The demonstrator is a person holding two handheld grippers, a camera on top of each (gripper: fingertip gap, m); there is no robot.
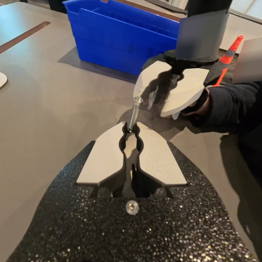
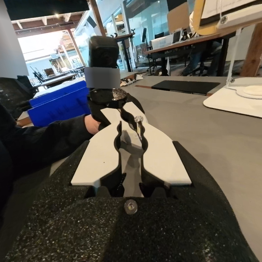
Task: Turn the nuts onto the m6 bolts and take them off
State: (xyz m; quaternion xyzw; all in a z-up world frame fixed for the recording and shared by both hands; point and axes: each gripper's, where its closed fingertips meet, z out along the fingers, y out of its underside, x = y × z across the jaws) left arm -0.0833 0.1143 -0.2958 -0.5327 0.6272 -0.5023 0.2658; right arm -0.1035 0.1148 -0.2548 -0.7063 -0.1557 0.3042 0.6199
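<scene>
A long silver bolt (image 1: 134,113) stands tilted above the grey table (image 1: 49,99), head up. My left gripper (image 1: 131,124) is shut on the bolt's lower end. A nut cannot be made out at the pinch. My right gripper (image 1: 150,104) comes in from the right, held by a hand in a dark sleeve, with its jaws apart. One of its fingertips (image 1: 136,93) is at the bolt's head. In the right wrist view the bolt (image 2: 139,127) stands just inside the tip of the right gripper's (image 2: 131,127) right finger, and I cannot tell whether they touch.
A blue plastic bin (image 1: 120,39) stands on the table behind the grippers. An orange cone (image 1: 229,53) is at the far right. A white flat base (image 2: 226,104) and a black mat (image 2: 184,86) lie farther along the table. A white disc (image 1: 2,79) is at the left edge. The gap from one gripper's tips to the other's is roughly 4 cm.
</scene>
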